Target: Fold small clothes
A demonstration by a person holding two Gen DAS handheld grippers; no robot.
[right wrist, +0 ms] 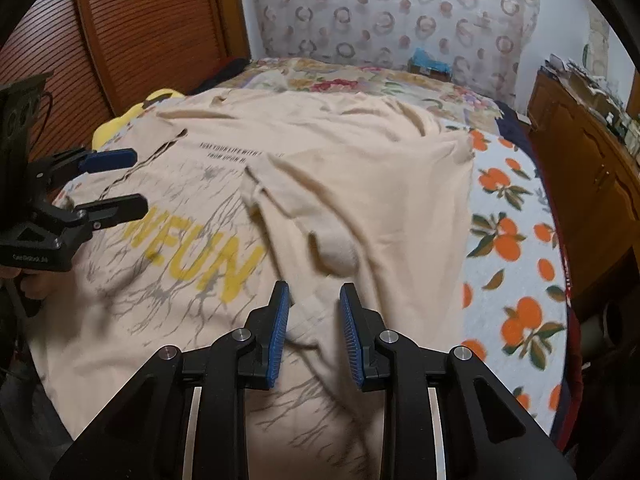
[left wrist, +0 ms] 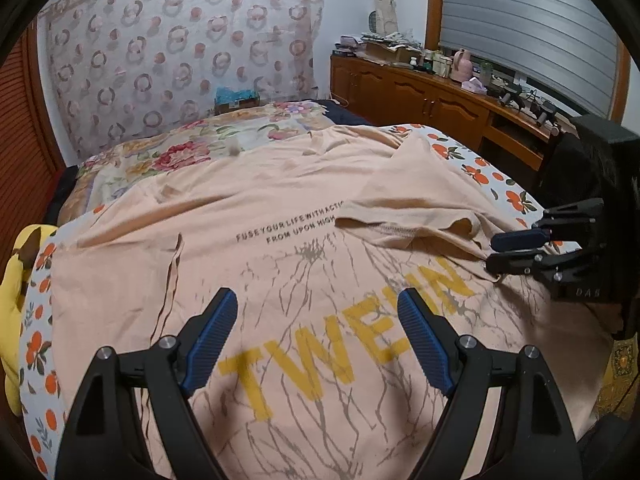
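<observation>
Plainly the peach T-shirt [left wrist: 280, 248] lies spread print-up on the orange-patterned sheet [right wrist: 516, 240] of the bed, its right side and sleeve [left wrist: 404, 216] already laid inward over the chest, so the first side fold looks to be in hand. The right gripper [right wrist: 312, 312] has its fingers parted about a band of the folded cloth, though blur hides whether they pinch it; I cannot tell. The left gripper [left wrist: 316, 312] hovers released over the yellow lettering [left wrist: 344, 344], and next probably must take the flat left edge and bring it across.

Home bedroom: bed [left wrist: 480, 168] w/ floral bedding, wood dresser [left wrist: 420, 96], curtain [left wrist: 180, 52].
</observation>
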